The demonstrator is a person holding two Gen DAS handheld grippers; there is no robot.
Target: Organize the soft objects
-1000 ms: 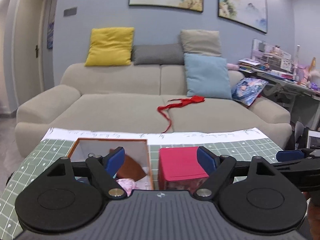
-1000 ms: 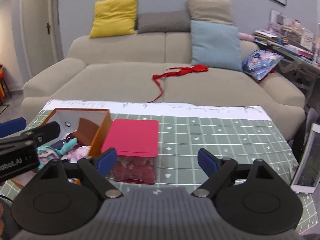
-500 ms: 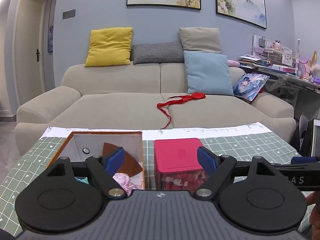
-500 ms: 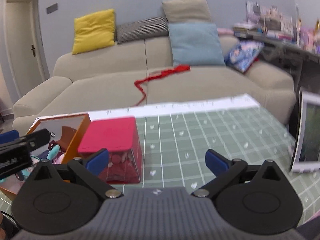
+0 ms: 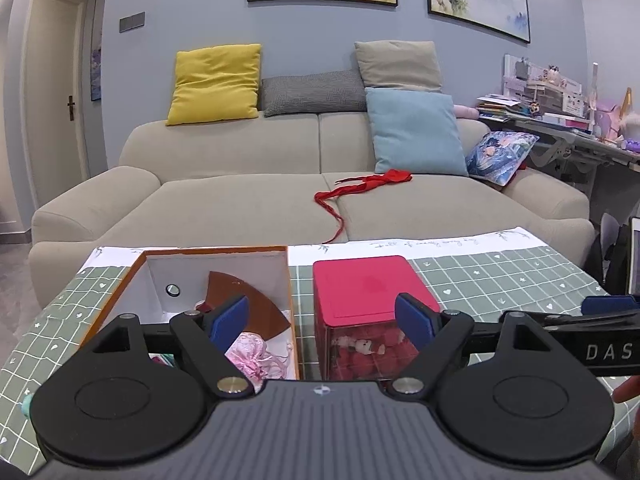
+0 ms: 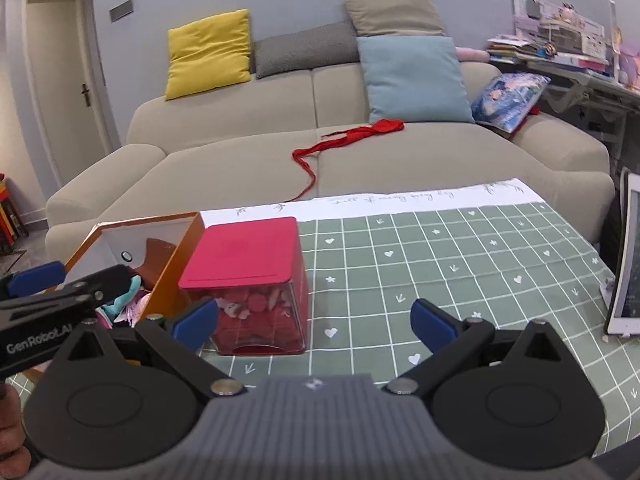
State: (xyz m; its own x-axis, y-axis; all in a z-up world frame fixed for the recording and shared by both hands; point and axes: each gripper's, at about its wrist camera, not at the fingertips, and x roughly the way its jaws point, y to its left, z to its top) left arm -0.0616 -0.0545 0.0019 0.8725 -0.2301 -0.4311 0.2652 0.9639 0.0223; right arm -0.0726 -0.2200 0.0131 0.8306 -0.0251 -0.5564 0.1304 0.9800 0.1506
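Note:
An open orange box [image 5: 218, 254] with a white inside holds soft items, among them a pink fabric piece [image 5: 250, 354] and a teal plush [image 6: 126, 294]; the box also shows in the right wrist view [image 6: 182, 258]. Right of it stands a clear bin with a red lid [image 5: 366, 284], with red and white plush inside; it also shows in the right wrist view [image 6: 248, 250]. My left gripper [image 5: 322, 318] is open and empty, above both containers' near sides. My right gripper [image 6: 314, 318] is open and empty, just right of the red bin.
Both containers sit on a green grid cloth [image 6: 460, 256] over a table. A tablet [image 6: 628, 256] leans at the right edge. Behind is a beige sofa [image 5: 248, 200] with cushions and a red garment [image 5: 360, 188]. A cluttered desk [image 5: 560, 120] stands at the right.
Both grippers have pulled back and risen a little, so more of the orange box and red bin shows. The right view swung right and then back toward the bin. Both stay open.

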